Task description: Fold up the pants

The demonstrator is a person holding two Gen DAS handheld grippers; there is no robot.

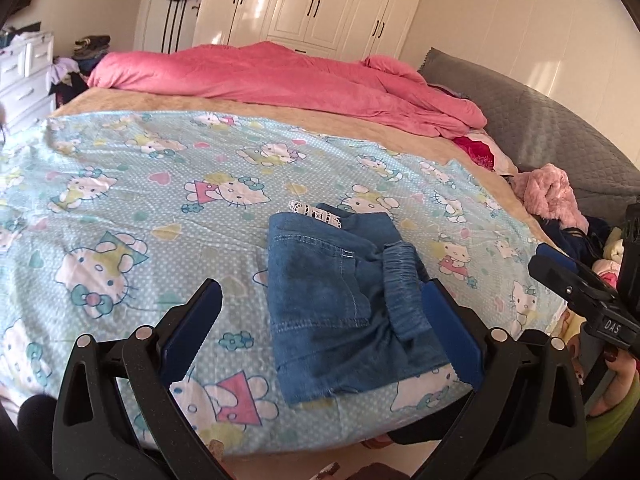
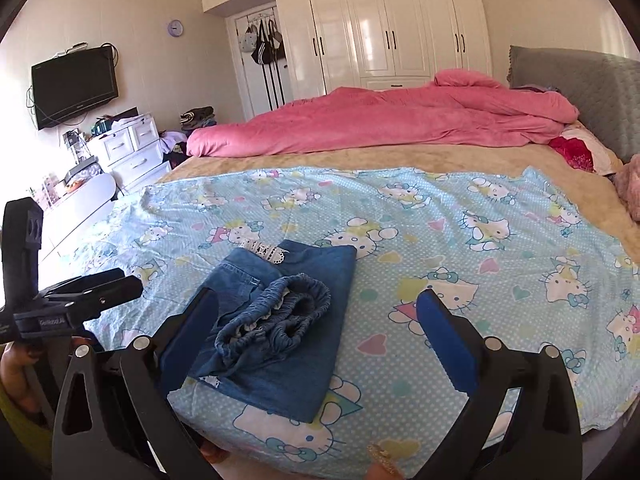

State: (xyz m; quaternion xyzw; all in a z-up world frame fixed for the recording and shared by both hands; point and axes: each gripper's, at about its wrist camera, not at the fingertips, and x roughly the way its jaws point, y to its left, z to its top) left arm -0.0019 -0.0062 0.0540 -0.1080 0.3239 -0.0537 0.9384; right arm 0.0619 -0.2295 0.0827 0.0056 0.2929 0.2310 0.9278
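Small blue denim pants (image 1: 336,304) lie folded into a compact rectangle on the Hello Kitty sheet (image 1: 140,200), near the bed's front edge. Their elastic waistband (image 2: 280,312) is bunched on top, and white lace trim (image 2: 264,250) shows at the far end. My left gripper (image 1: 320,300) is open, with its fingers on either side of the pants and holding nothing. My right gripper (image 2: 320,314) is open and empty, its left finger (image 2: 188,340) beside the pants' near left edge. The right gripper also shows in the left wrist view (image 1: 576,288), at the right edge.
A pink duvet (image 1: 280,80) lies bunched across the far side of the bed, with a grey headboard (image 1: 560,128) at the right. A pink fluffy garment (image 1: 548,196) and other clothes are piled at the right. White drawers (image 2: 128,152) and a wall TV (image 2: 74,86) stand left.
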